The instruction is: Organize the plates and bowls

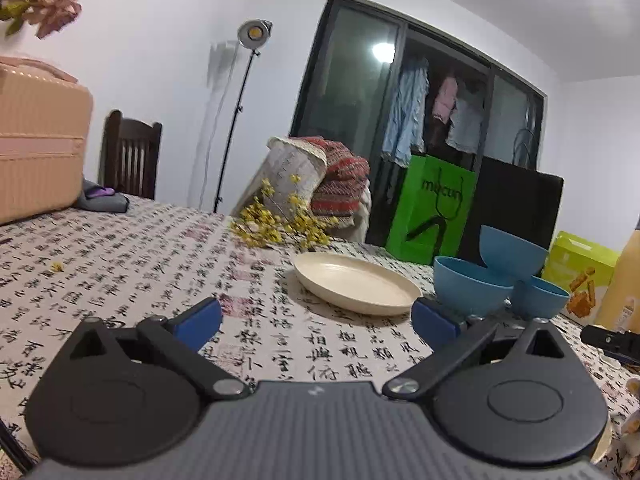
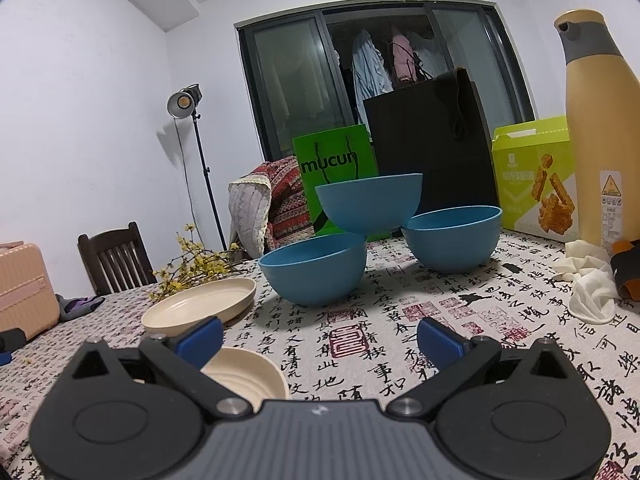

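Three blue bowls are sitting as an unsteady pile, and that pile is the landmark for everything else you are looking at. Largest first: the table [image 2: 500, 344] with its calligraphy cloth is carrying it all. Next down in size, the wide cream plate [image 2: 200, 305] is lying flat just left of the pile, and the small cream dish [image 2: 250, 376] is sitting nearer to you than the pile, right under your right tongs' left finger. In the pile itself, the front bowl [image 2: 316, 274] and the back bowl [image 2: 452, 238] are standing on the cloth, while the top bowl [image 2: 370, 202] is perching across both their rims, not nested in either.

That perch is what could go wrong. If you are nudging either lower bowl, or dragging the top bowl sideways instead of lifting it straight, it will likely slide off and roll, perhaps onto the plate or toward the tall yellow bottle [image 2: 600, 132] standing right of the pile. Taking the top bowl first looks the safer order.

Your left tongs [image 1: 316, 322] are spread wide and holding nothing, hovering short of the plate. Your right tongs [image 2: 320, 334] are likewise spread wide and empty, facing the pile from the near side; whether the left finger is touching the small dish, I cannot tell.
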`<state>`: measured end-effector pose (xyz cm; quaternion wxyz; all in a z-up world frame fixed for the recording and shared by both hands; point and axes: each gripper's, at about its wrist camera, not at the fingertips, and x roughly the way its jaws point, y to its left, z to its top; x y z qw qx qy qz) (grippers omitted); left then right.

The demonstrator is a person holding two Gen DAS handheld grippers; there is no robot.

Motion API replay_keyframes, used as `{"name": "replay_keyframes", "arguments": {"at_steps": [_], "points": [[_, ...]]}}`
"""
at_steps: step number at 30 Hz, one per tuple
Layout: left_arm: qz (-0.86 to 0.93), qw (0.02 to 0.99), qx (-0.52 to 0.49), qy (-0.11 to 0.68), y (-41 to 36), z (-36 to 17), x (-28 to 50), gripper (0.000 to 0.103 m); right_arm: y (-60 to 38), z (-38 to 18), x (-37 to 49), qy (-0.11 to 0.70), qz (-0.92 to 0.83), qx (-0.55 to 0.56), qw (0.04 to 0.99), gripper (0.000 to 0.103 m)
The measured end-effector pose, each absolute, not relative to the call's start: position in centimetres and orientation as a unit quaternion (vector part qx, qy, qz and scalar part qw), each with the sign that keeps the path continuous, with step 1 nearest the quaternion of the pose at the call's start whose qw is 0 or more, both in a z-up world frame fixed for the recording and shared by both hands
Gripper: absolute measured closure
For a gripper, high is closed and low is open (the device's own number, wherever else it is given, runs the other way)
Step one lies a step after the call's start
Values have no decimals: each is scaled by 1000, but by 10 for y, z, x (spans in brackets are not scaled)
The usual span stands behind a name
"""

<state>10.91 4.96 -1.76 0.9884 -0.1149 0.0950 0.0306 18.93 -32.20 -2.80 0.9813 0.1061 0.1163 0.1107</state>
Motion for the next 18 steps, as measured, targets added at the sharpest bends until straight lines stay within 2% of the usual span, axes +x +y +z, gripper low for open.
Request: {"name": "replay_keyframes", "arguments": {"at_steps": [3,18], "points": [[33,989,-119,80,51,-18,104,0,-321,-28,188,113,104,107,982,0],[42,985,-127,110,55,-19,114,0,-322,-27,182,88,92,105,986,0]]}}
